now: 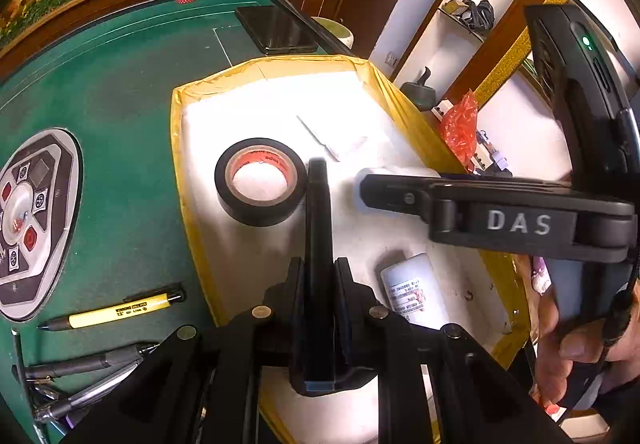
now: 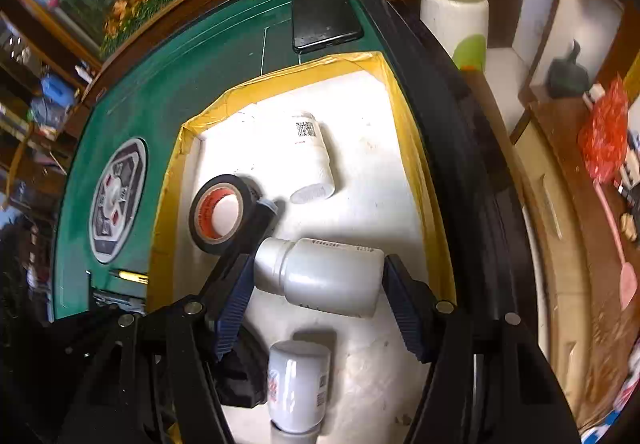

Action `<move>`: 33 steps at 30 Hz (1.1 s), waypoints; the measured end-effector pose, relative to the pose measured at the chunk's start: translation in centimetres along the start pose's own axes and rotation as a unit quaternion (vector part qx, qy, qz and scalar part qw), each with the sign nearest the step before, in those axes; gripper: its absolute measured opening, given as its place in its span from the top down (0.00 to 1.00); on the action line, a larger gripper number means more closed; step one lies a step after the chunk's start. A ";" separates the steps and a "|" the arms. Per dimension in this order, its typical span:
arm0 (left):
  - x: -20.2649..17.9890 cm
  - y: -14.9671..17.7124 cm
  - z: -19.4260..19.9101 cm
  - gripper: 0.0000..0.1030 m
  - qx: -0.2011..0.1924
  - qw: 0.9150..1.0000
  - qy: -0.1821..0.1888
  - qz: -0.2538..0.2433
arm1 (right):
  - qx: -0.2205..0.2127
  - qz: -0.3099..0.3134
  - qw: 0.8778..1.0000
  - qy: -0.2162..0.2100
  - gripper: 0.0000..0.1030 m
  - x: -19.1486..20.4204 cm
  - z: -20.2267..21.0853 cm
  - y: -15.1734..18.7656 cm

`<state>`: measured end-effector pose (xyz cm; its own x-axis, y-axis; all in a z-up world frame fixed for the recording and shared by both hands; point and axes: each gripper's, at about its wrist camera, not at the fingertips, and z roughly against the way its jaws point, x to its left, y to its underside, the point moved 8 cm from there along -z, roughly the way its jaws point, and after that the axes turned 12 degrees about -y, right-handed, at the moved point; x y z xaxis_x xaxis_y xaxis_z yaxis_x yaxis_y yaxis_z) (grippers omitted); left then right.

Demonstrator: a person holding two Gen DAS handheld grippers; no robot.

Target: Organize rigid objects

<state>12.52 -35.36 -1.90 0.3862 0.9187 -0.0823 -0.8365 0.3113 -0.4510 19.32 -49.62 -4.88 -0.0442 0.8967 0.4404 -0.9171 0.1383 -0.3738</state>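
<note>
A white tray with a yellow taped rim lies on the green table. A black tape roll lies flat in it. My left gripper is shut and empty, its tips just right of the roll. My right gripper is shut on a white bottle, held sideways over the tray; it crosses the left wrist view. A second white bottle lies in the tray farther back. A third lies near the front.
A yellow pen and several grey pens lie on the green felt left of the tray. A black phone lies behind the tray. A round control panel sits at left. Shelves stand to the right.
</note>
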 end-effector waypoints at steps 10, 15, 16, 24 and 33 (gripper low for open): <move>0.0 0.5 0.5 0.86 -0.014 1.000 -0.006 -0.001 | 0.019 0.054 0.998 0.029 0.37 1.1 -1.7 -0.7; 0.4 0.7 1.1 0.85 -0.017 1.000 0.003 0.003 | 0.028 0.059 0.997 0.042 0.36 1.0 -2.1 -0.8; 0.4 0.6 1.2 0.82 -0.018 1.000 0.005 0.005 | 0.029 0.059 0.997 0.044 0.36 1.1 -2.2 -0.9; 0.9 0.7 3.3 0.61 -0.034 0.999 0.017 0.008 | 0.017 0.061 0.997 0.052 0.29 1.7 -1.5 -0.9; 1.5 1.9 6.8 0.53 -0.052 0.998 0.026 -0.003 | -0.009 0.048 0.998 0.040 0.28 3.2 0.9 -0.5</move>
<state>8.90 -31.77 3.14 0.4132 0.9022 -0.1238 -0.7904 0.2878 -0.5408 19.29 -47.15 -2.58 -0.1001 0.9366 0.3358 -0.9025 0.0567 -0.4270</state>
